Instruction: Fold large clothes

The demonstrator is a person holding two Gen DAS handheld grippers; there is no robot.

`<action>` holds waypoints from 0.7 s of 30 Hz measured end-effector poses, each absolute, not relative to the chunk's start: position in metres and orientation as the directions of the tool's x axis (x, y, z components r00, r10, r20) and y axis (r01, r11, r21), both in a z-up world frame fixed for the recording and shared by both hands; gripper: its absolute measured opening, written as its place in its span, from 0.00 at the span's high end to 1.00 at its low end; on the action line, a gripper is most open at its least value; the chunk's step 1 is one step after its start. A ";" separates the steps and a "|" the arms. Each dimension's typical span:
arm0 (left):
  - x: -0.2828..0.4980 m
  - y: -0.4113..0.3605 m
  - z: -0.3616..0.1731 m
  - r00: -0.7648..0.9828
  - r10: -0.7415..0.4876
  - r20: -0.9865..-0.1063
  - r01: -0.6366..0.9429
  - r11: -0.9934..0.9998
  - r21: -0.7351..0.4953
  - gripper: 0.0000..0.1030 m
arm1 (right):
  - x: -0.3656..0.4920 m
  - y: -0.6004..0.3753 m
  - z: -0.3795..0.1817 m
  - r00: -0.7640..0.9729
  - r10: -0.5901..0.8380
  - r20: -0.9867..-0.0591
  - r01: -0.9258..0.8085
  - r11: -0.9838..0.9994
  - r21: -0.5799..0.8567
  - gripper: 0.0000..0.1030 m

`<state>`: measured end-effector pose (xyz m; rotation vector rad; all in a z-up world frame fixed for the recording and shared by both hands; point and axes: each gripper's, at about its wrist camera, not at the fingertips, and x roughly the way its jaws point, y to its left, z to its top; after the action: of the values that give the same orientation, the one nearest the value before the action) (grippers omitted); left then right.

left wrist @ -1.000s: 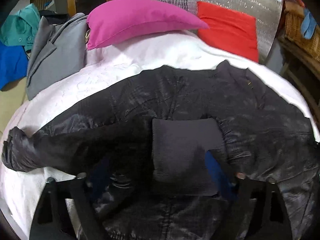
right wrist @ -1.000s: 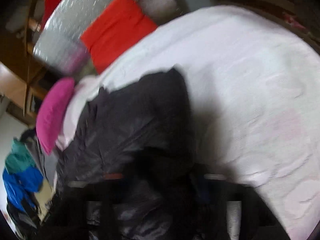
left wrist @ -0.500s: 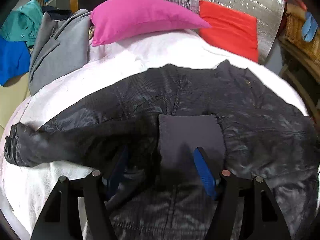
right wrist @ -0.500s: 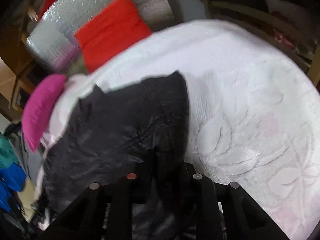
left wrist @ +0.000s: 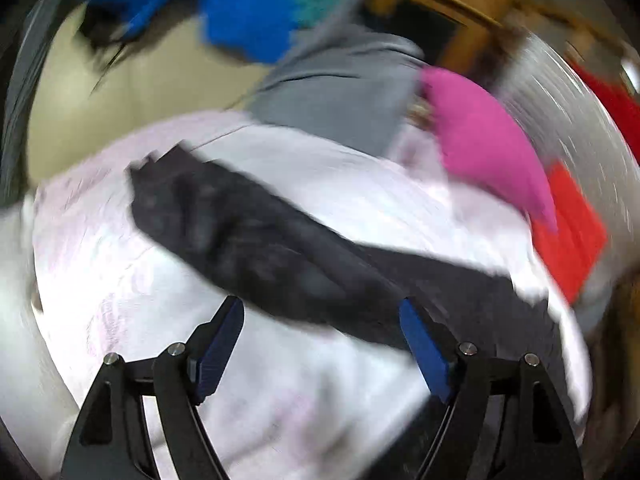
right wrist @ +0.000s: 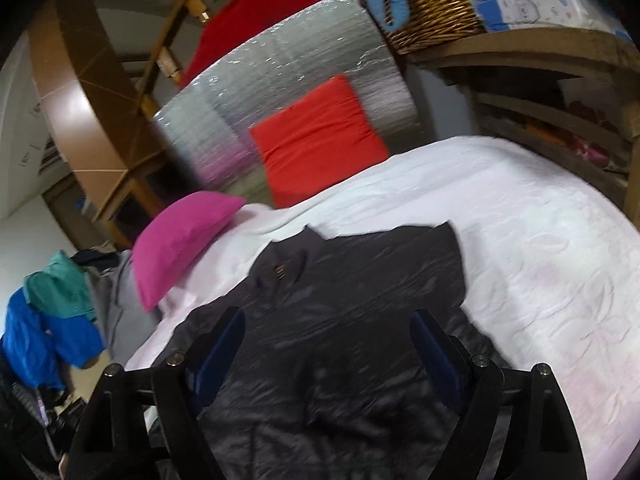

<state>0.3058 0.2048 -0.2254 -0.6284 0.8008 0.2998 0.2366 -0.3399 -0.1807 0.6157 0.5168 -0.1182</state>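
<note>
Now only the left view shows the black jacket [left wrist: 280, 256]'s sleeve at 10 o'clock; right gripper [right wrist: 326, 344] just opened wide, fabric released; left gripper [left wrist: 322, 340] wide, empty.

Pink pillow [right wrist: 182, 240], red cushion [right wrist: 316, 140], silver foil mat [right wrist: 288, 84], wicker basket [right wrist: 436, 0], white bedspread [right wrist: 540, 240]
</note>
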 end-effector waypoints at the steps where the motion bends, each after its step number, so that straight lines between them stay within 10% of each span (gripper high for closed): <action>1: 0.307 0.224 -0.232 0.671 -0.001 -0.742 -0.502 0.735 -0.455 0.22 | 0.234 -0.337 -0.179 0.865 0.058 -0.498 0.247 0.815 0.524 0.15; 6: 0.319 0.272 -0.273 0.682 -0.209 -0.701 -0.554 0.478 -0.682 0.21 | 0.233 -0.326 -0.188 0.850 0.083 -0.520 0.232 0.827 0.511 0.15; 21: 0.365 0.292 -0.300 0.573 -0.385 -0.724 -0.649 0.326 -0.687 0.15 | 0.259 -0.314 -0.209 0.815 0.125 -0.566 0.222 0.834 0.504 0.15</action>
<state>0.3653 0.2915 -0.3000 -1.2860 1.0155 0.2192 0.2593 -0.3140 -0.2086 0.5910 0.6250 -0.0549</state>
